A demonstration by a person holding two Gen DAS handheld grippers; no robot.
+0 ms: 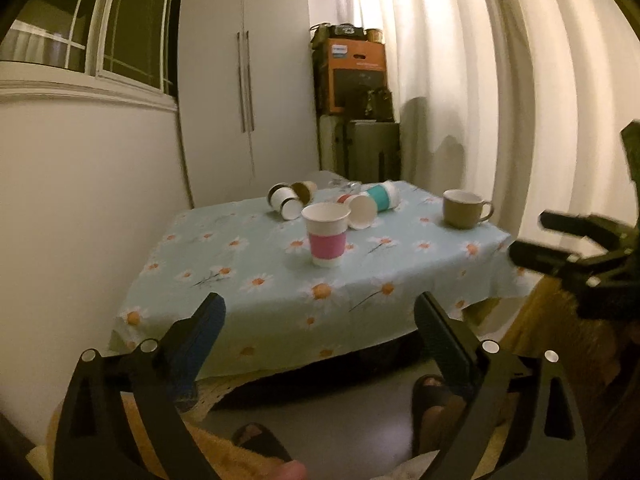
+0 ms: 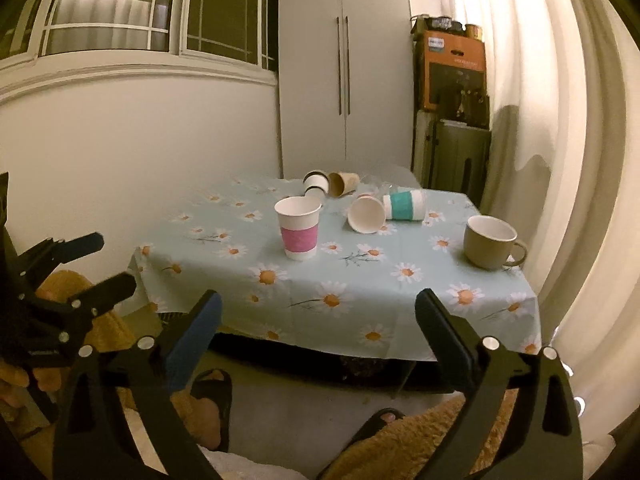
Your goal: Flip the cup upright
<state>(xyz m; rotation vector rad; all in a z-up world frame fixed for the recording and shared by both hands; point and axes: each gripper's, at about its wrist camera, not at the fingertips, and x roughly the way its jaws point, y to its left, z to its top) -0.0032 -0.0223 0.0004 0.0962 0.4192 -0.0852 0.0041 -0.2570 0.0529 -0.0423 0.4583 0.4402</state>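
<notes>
A paper cup with a pink band (image 1: 325,236) (image 2: 298,227) stands upright mid-table. Behind it several paper cups lie on their sides: a plain white one (image 1: 362,210) (image 2: 366,213), one with a teal band (image 1: 383,196) (image 2: 404,205), a brown one (image 1: 304,190) (image 2: 342,183) and white dark-rimmed ones (image 1: 282,199) (image 2: 314,181). A beige mug (image 1: 464,208) (image 2: 492,241) stands upright at the right. My left gripper (image 1: 320,316) (image 2: 108,260) and right gripper (image 2: 318,316) (image 1: 528,236) are both open and empty, held off the table's near edge.
The low table has a light blue daisy cloth (image 1: 256,280) (image 2: 360,300). A white wardrobe (image 1: 244,80), stacked boxes (image 1: 356,76) and curtains (image 1: 500,80) stand behind. The person's sandalled feet (image 1: 432,396) are on the floor below the grippers.
</notes>
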